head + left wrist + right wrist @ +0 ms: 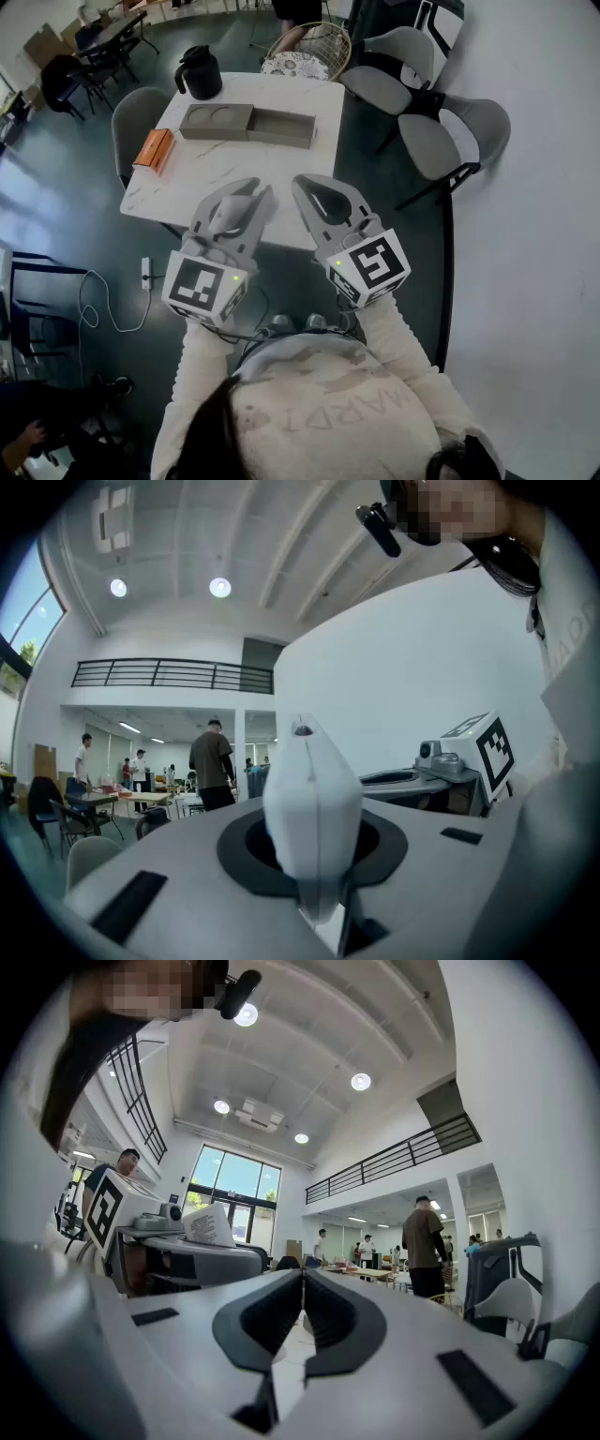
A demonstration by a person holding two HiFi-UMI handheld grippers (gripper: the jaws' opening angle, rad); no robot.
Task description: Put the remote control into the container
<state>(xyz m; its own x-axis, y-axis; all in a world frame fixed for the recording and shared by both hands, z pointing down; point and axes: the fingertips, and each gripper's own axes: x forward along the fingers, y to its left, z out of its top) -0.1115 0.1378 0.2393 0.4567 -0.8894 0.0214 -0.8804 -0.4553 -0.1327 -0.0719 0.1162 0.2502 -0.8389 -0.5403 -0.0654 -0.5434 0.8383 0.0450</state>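
1. Head view: we hold both grippers level over the table's (234, 164) near edge.
2. Left gripper (248, 192): jaws part-way closed and clamped on the remote control (311, 817), which stands white and end-on between the pads.
3. Right gripper (305, 185): jaws pressed together, nothing in them.
4. Container (248, 124): grey, along the far edge, well apart from the remote. Its left half has two round recesses, its right half an open trough.
5. Step in hand, as we judge it: carrying. The next move calls for a reach across the table and a lowering into the trough.
6. Others: black jug (199, 72) at the far left corner, near the container's left end; orange box (154, 149) at the left edge.
7. Obstruction: we see nothing on the table between the near edge and the container.
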